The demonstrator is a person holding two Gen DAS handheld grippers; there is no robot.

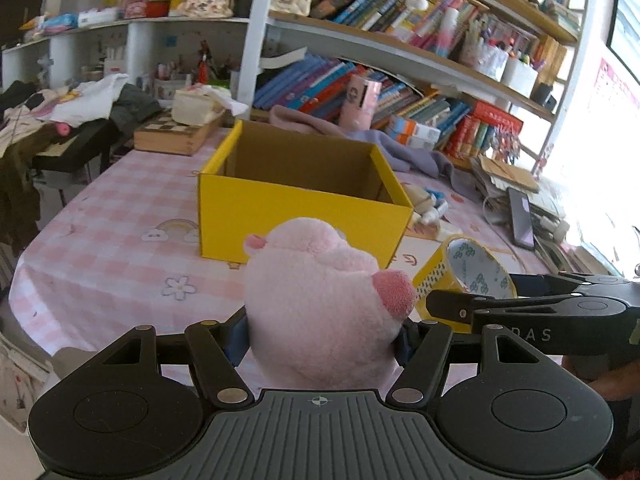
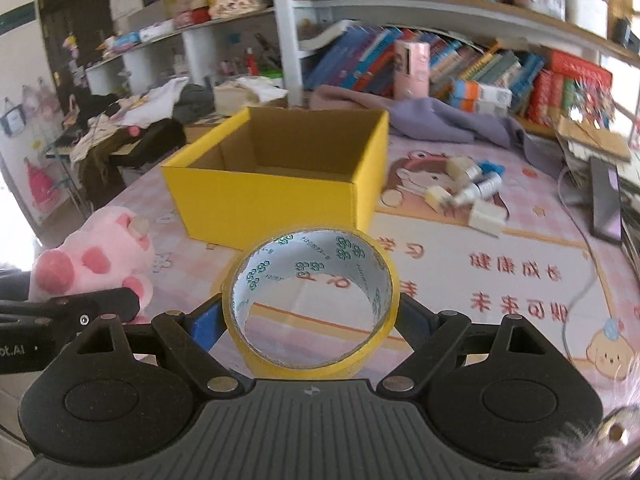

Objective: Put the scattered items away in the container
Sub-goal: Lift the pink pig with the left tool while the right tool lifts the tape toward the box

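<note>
My left gripper (image 1: pixel 320 340) is shut on a pink plush pig (image 1: pixel 320 300) and holds it in front of the open yellow cardboard box (image 1: pixel 280 216). My right gripper (image 2: pixel 310 320) is shut on a yellow tape roll (image 2: pixel 312 300), held upright above the table, just short of the box (image 2: pixel 272 196). The box looks empty inside. In the left wrist view the tape roll (image 1: pixel 464 276) and the right gripper show to the right of the pig. In the right wrist view the pig (image 2: pixel 92 260) shows at the left. Several small bottles and tubes (image 2: pixel 468 192) lie right of the box.
The table has a pink checked cloth (image 1: pixel 120 240). A purple cloth (image 2: pixel 440 120) lies behind the box. A dark phone (image 2: pixel 604 200) and a white cable (image 2: pixel 580 288) lie at the right. A wooden chessboard box (image 1: pixel 176 132) sits at the back left. Bookshelves stand behind.
</note>
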